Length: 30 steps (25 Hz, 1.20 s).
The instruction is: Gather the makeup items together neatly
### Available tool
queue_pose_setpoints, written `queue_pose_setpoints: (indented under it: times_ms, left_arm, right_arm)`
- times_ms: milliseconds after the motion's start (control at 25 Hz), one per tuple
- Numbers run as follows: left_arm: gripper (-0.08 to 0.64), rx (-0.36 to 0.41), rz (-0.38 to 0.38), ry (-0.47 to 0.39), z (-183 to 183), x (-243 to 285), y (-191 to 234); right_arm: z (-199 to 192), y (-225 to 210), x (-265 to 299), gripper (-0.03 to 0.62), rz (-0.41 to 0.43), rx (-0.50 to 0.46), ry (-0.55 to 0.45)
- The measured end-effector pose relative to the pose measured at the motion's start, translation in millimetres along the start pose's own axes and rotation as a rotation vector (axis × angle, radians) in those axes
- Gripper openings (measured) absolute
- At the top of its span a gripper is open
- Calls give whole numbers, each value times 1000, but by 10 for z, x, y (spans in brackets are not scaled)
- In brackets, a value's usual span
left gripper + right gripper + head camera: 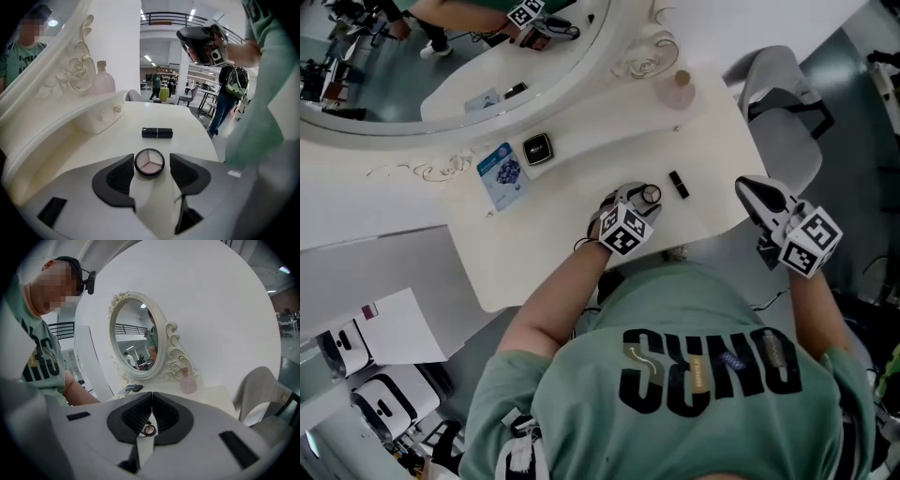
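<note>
A round compact (pixel 149 163) with pale powder lies on the white dressing table (pixel 553 248), between the jaws of my left gripper (pixel 639 199). A thin gap shows beside each pad, so the gripper is open. Just beyond the compact lies a black lipstick (pixel 679 184) (pixel 157 133). Farther left on the table are a black square compact (pixel 537 149) and a blue packet (pixel 502 175). My right gripper (pixel 752 189) hangs past the table's right edge, its pads (pixel 140 416) pressed together with nothing held.
A pink bottle (pixel 680 90) (pixel 104 79) stands at the back by the ornate oval mirror (pixel 441 66). A grey chair (pixel 783 94) stands to the table's right. White boxes (pixel 356 361) sit on the floor at the left.
</note>
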<state>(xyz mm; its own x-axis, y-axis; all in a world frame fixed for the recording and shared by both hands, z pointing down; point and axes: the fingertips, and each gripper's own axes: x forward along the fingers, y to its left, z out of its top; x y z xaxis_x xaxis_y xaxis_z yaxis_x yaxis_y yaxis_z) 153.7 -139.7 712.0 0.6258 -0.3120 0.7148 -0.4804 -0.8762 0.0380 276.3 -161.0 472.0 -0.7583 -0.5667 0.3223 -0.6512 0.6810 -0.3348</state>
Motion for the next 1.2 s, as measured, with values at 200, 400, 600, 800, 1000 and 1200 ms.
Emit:
queue_pose_setpoints:
  times_ms: [200, 400, 600, 800, 1000, 1200]
  left_arm:
    - [238, -43, 39, -107, 150, -598, 183]
    - [238, -83, 183, -149, -28, -1447, 796]
    - [255, -101, 305, -155, -278, -2131, 1556]
    - [293, -50, 294, -114, -351, -2313, 2068]
    - [337, 10, 177, -41, -438, -2046, 2235]
    - [356, 36, 96, 24, -532, -1799, 2349]
  right_arm:
    - [253, 349, 386, -5, 63, -44, -19]
    - [498, 861, 934, -5, 152, -96, -22]
    - [704, 1320, 1455, -5, 226, -148, -22]
    - [834, 1470, 1717, -5, 220, -170, -13]
    - [841, 1355, 1758, -5, 156, -149, 1]
    - [801, 1176, 1737, -5, 91, -117, 12]
